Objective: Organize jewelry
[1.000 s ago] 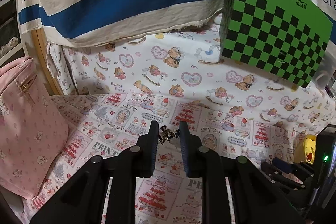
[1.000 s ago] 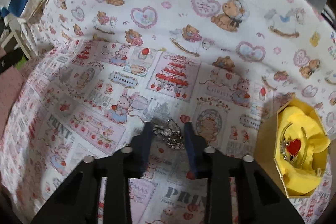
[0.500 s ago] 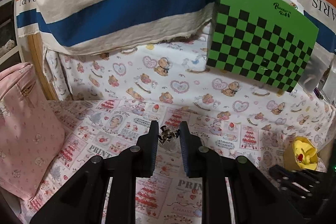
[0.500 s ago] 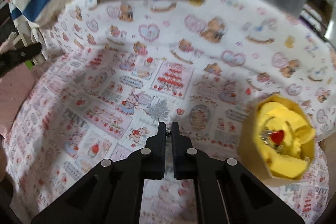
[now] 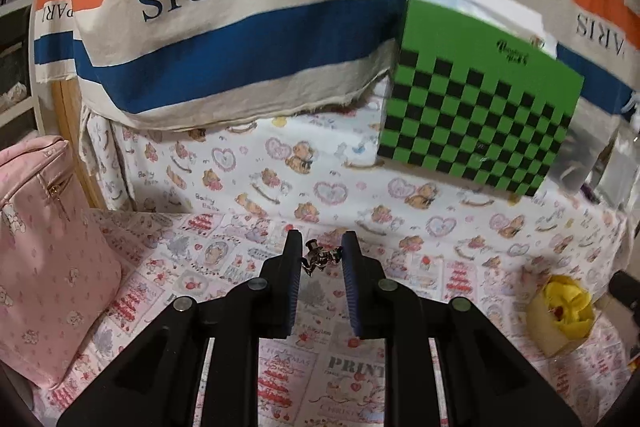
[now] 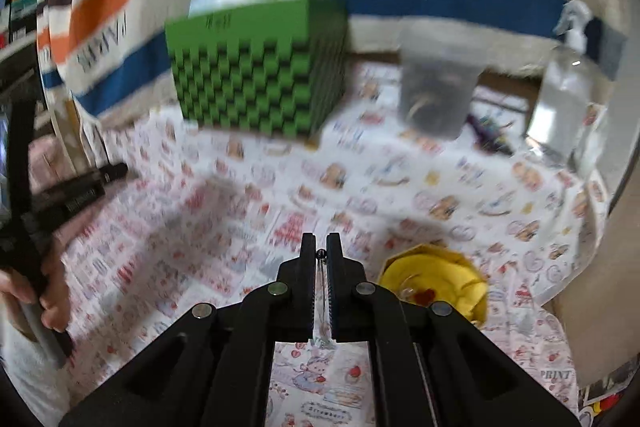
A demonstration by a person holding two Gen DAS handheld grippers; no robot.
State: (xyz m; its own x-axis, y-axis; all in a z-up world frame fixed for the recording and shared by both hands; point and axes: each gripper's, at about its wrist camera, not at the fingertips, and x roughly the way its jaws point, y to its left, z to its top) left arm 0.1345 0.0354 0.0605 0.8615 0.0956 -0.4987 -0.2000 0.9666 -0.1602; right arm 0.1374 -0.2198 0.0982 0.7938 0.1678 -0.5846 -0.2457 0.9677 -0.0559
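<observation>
Both grippers have risen off the worktop (image 5: 460, 239). Left gripper (image 5: 318, 257) pinches a silver trinket (image 5: 320, 259); right gripper (image 6: 321, 253), nearly shut, grips a chain (image 6: 321, 283). Carrying step, likely; next calls for lowering into the yellow box (image 6: 476, 291).
</observation>
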